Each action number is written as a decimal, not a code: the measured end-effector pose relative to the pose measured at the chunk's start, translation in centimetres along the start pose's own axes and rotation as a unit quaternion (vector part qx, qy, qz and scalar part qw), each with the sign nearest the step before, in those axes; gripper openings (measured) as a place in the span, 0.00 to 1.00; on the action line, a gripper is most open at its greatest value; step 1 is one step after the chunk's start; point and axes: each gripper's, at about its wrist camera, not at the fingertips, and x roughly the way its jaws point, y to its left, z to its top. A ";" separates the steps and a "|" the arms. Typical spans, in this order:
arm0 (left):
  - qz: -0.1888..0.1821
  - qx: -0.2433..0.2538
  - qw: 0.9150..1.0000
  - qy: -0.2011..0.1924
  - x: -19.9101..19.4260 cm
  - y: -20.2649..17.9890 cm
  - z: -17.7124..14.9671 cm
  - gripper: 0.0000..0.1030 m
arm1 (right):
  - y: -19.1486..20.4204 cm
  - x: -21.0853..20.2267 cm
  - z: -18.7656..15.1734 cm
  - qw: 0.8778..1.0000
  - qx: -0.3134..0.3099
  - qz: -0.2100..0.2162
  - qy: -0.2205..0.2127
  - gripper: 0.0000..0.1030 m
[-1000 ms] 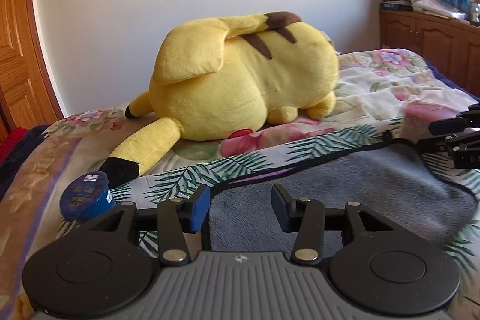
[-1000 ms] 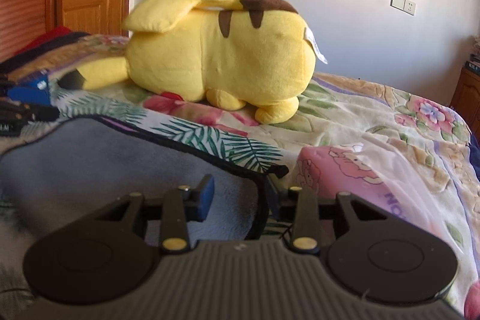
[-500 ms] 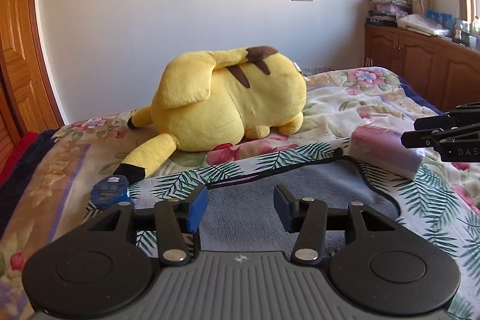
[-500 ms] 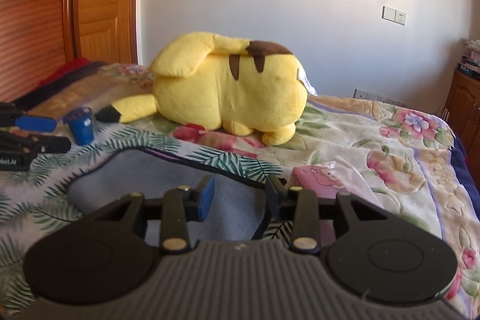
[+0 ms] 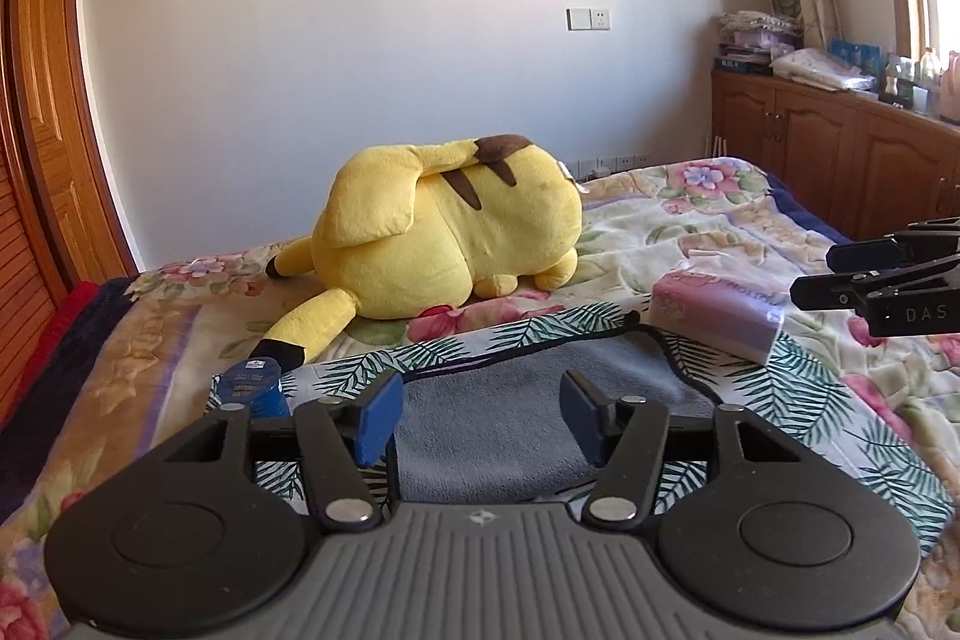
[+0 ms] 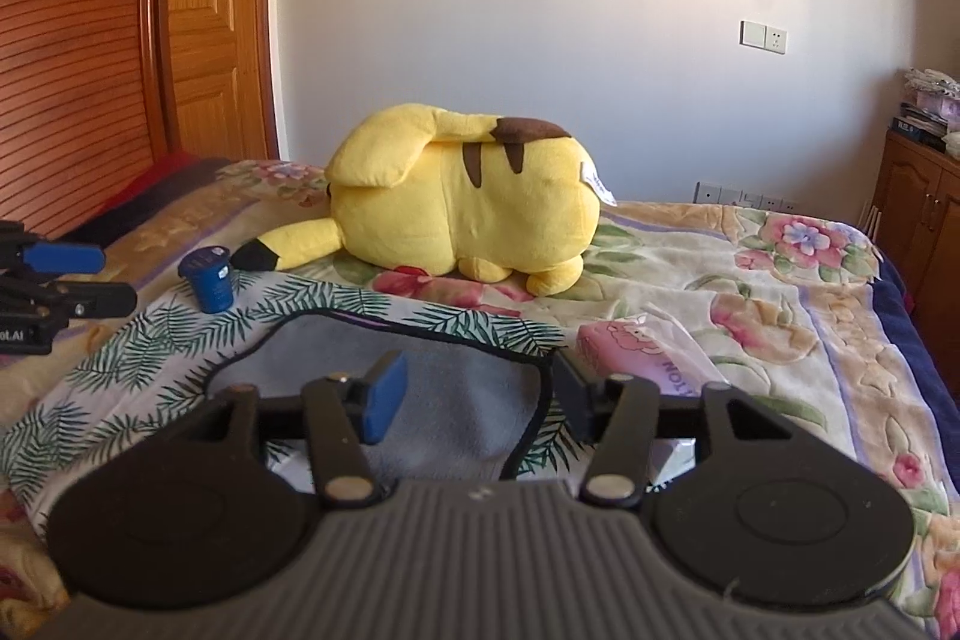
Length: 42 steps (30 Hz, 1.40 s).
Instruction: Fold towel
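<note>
The towel lies on the bed, near the cameras, with its grey face up inside a dark-trimmed edge and its leaf-print side spread around that; this suggests at least one fold is made, though how many remain cannot be told. The left gripper and right gripper both hang above the towel, jaws apart and holding nothing. A blue cup sits left of the towel, a pink pack right, and a yellow plush beyond.

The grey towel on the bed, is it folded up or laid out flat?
Mostly laid out flat. The grey towel lies spread on the leafy cloth, its dark border in view around the far edge. Its near part is hidden.
</note>
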 end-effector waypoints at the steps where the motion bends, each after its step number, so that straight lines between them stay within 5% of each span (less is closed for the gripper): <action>1: 0.001 -0.001 1.000 -0.001 -0.5 -0.1 0.0 0.48 | 0.1 -0.3 0.0 1.000 0.000 -0.002 0.000 0.54; 4: 0.003 -0.005 1.000 -0.006 -2.0 -0.3 -0.2 0.61 | 0.4 -1.4 -0.1 1.000 0.004 -0.008 -0.001 0.57; 14: 0.001 -0.020 1.000 -0.022 -7.0 -1.2 -0.5 0.84 | 1.4 -5.2 -0.1 0.999 -0.001 -0.034 -0.022 1.00; 29: 0.010 -0.070 0.997 -0.023 -11.8 -2.4 -2.5 0.84 | 2.8 -9.5 -1.0 0.999 0.008 -0.033 -0.025 1.00; 42: 0.024 -0.063 0.998 -0.017 -13.9 -3.8 -4.6 0.84 | 4.4 -11.4 -3.5 0.999 0.015 -0.024 -0.020 1.00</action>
